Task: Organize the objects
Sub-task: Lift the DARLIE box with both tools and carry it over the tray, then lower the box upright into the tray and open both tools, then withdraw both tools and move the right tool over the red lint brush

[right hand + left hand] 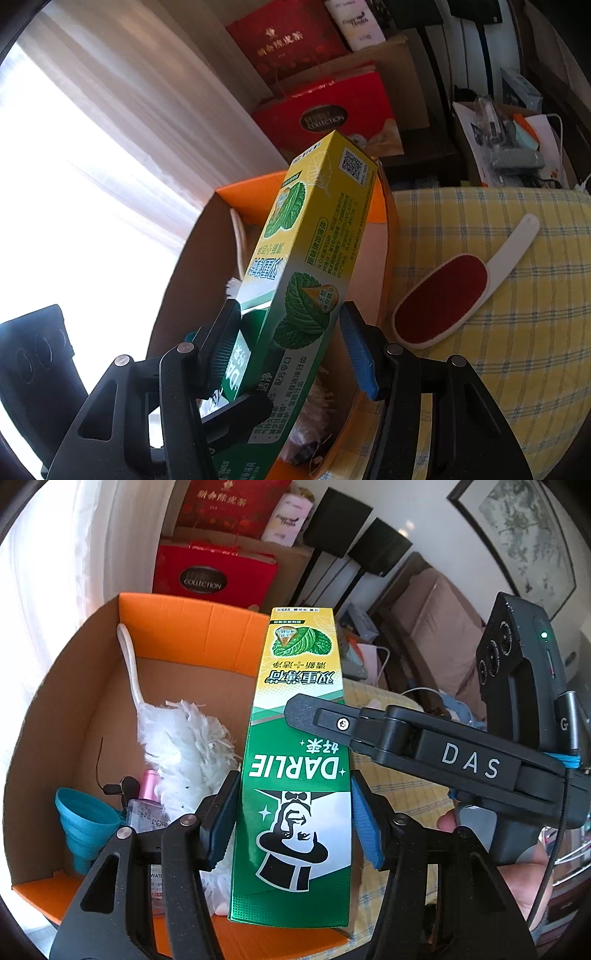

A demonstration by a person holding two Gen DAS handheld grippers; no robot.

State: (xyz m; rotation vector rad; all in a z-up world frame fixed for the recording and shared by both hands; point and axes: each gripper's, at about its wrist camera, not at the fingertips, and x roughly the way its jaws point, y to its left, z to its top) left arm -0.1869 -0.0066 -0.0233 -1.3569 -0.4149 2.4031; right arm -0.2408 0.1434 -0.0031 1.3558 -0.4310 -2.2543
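Both grippers are clamped on the toothpaste box – the left gripper across its broad printed face, the right gripper across a corner edge – holding it slanted over the open cardboard box, where a white duster, blue funnel and clear bottle already lie. The step looks like stowing; next it needs lowering into free space, then letting go. The carton floor under the toothpaste is hidden, and a lint brush waits on the checked cloth
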